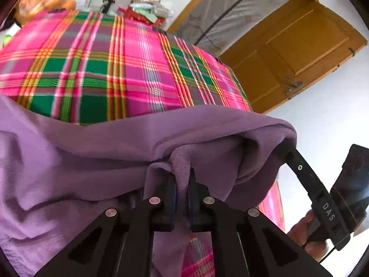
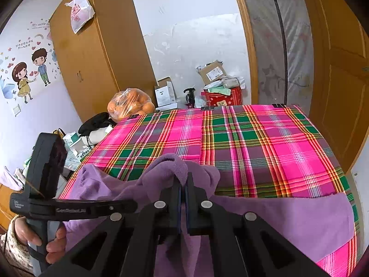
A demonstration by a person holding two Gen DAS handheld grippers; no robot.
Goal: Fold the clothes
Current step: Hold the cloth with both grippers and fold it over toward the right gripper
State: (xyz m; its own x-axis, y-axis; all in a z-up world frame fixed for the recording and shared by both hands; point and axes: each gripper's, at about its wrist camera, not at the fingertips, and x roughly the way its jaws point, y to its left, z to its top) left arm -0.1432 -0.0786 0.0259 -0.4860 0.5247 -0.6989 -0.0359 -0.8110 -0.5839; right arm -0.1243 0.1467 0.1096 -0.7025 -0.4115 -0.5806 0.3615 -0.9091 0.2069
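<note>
With our left claw [image 1: 182, 184] and right claw [image 2: 183, 184] each pinching a bunched edge of the purple garment [image 1: 69, 161], which drapes below them over the plaid counter [image 2: 253, 143], we risk an uneven, crooked fold.

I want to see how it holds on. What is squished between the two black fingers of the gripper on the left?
A bunched fold of the purple garment sits pinched in the left gripper, clearest in the left wrist view.
</note>
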